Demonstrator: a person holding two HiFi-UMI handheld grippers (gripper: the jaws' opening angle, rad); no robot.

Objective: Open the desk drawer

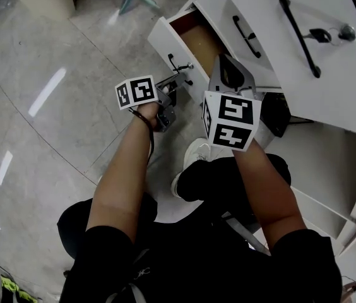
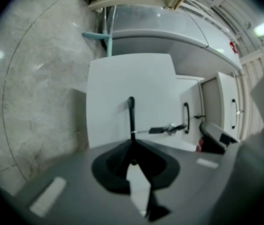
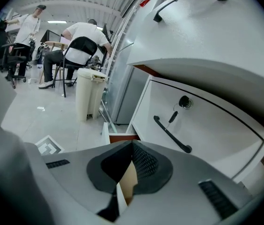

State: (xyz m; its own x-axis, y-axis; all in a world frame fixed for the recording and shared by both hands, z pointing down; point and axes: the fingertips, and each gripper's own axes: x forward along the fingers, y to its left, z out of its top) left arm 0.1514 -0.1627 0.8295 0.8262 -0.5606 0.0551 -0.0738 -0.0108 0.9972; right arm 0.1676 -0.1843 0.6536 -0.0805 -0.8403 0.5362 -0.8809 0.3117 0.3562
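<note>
Head view: the desk drawer (image 1: 164,43) sticks out from the white desk, and you can see its brown inside. The left gripper (image 1: 175,81) is at the drawer's black handle (image 1: 177,65). The right gripper (image 1: 225,65) hangs over the open part.

Left gripper view: the jaws are squeezed onto the thin handle, and the bar runs right in between them. A key (image 2: 167,129) pokes out of the drawer front just beside it.

Right gripper view: the jaws are pressed together with nothing inside — only the brown drawer shows behind them.

The drawer looks hard and stiff, and maybe a bit heavy. The handle looks smooth and slippery — best grabbed in its middle, away from the key.
</note>
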